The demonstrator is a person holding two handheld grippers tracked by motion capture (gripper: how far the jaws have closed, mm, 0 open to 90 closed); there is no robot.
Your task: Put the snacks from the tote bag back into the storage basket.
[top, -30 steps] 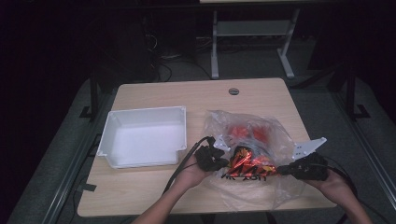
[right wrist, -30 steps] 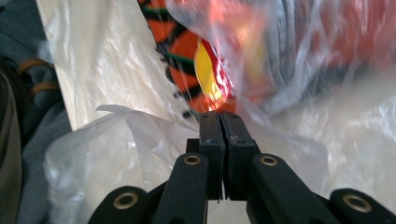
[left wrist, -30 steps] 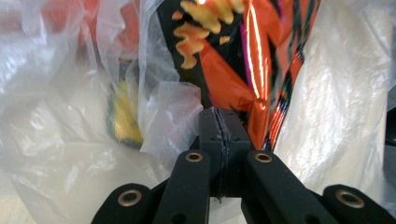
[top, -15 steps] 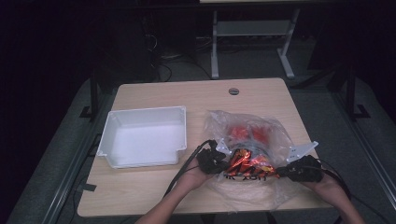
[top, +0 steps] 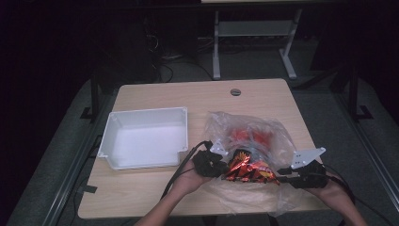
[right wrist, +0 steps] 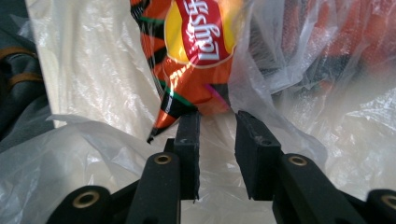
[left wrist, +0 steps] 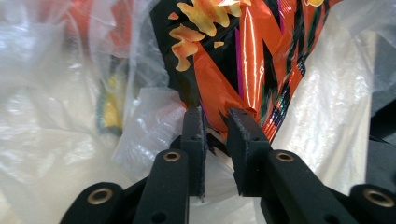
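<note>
A crumpled orange and black chip bag [top: 248, 170] lies on a clear plastic bag [top: 263, 136] at the table's near right. My left gripper [top: 225, 166] meets its left end and my right gripper [top: 281, 175] its right end. In the left gripper view, the left gripper [left wrist: 215, 114] has just been opening; an edge of the chip bag [left wrist: 243, 60] sits in the narrow gap and the pads do not press on it. The right gripper [right wrist: 217, 114] has also just been opening, with the end of the chip bag [right wrist: 196, 42] at its tips.
A white tray [top: 146, 112] stands on the wooden table [top: 188, 94] to the left of the left hand. More red and orange packets show inside the clear plastic bag. A round hole [top: 235, 92] is near the far edge. Cables trail from both grippers.
The right gripper's grey plate sits a little lower than a second ago. The chip bag has settled between the two grippers, and both hands have hardly shifted.
</note>
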